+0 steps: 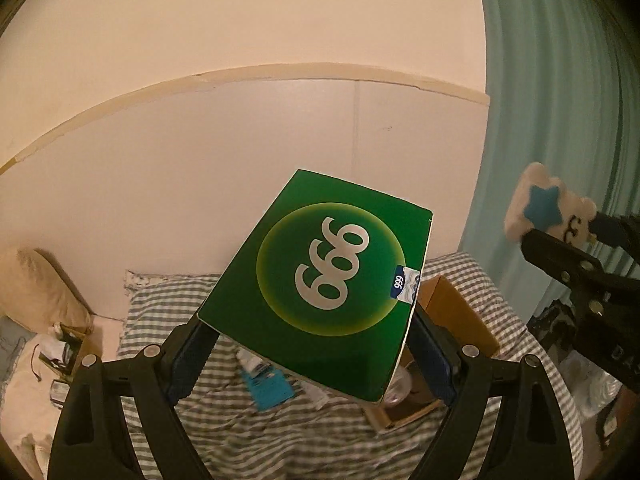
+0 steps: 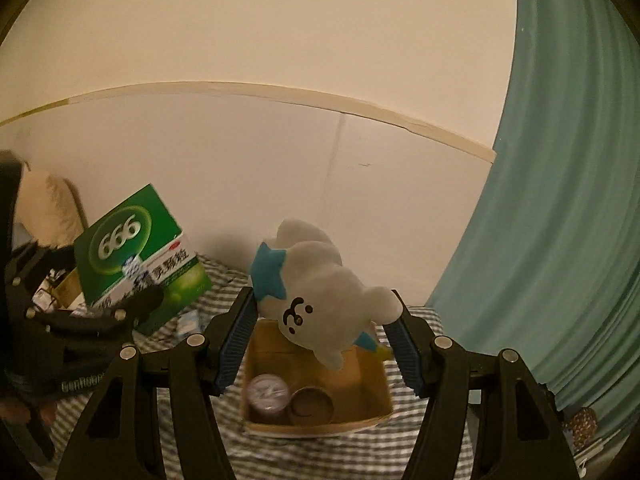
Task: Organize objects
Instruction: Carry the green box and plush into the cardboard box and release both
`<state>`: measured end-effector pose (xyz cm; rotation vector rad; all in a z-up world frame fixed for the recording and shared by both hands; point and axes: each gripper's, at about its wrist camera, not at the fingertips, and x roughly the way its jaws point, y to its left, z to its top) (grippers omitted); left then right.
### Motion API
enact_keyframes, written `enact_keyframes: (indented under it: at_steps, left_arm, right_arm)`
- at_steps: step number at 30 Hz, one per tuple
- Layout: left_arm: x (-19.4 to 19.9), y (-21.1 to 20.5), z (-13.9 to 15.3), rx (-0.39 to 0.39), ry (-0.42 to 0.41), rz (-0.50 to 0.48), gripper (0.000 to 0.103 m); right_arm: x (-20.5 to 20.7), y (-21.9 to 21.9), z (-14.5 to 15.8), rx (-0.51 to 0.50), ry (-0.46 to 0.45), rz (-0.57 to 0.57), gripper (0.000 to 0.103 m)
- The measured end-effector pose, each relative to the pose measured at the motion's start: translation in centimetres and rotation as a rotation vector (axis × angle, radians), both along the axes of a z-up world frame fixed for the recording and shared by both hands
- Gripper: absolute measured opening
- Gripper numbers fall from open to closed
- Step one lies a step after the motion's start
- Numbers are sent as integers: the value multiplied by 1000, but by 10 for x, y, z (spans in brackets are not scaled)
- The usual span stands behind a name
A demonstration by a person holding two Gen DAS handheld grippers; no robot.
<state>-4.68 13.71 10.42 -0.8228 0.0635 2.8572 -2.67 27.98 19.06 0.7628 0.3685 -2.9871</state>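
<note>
My left gripper [image 1: 312, 356] is shut on a green box marked 999 [image 1: 320, 280] and holds it up above the striped bed; it also shows in the right wrist view [image 2: 140, 256]. My right gripper [image 2: 324, 328] is shut on a grey plush toy with a blue star [image 2: 320, 292], held above an open cardboard box [image 2: 316, 384]. The plush also shows at the right in the left wrist view [image 1: 548, 208]. The cardboard box [image 1: 460, 312] lies partly hidden behind the green box.
Two round cans [image 2: 268, 392] stand in the cardboard box. A blue packet [image 1: 272, 388] and small items lie on the striped sheet [image 1: 224, 420]. A pillow [image 1: 36, 280] is at the left, a teal curtain [image 2: 560, 200] at the right, a wall behind.
</note>
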Motion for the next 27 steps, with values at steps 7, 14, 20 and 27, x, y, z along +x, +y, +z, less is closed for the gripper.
enact_keyframes:
  at_steps: [7, 14, 20, 27]
  left_arm:
    - [-38, 44, -34, -29, -53, -25, 91]
    - [-77, 79, -77, -79, -125, -49, 91]
    - [-87, 100, -108, -99, -174, -63, 91]
    - [-95, 111, -136, -110, -215, -87, 91]
  right_arm:
    - [-42, 39, -31, -9, -60, -12, 63]
    - [-93, 73, -82, -83, -160, -38, 63]
    - [-121, 94, -124, -100, -238, -56, 63]
    - [-142, 109, -153, -116, -301, -56, 63]
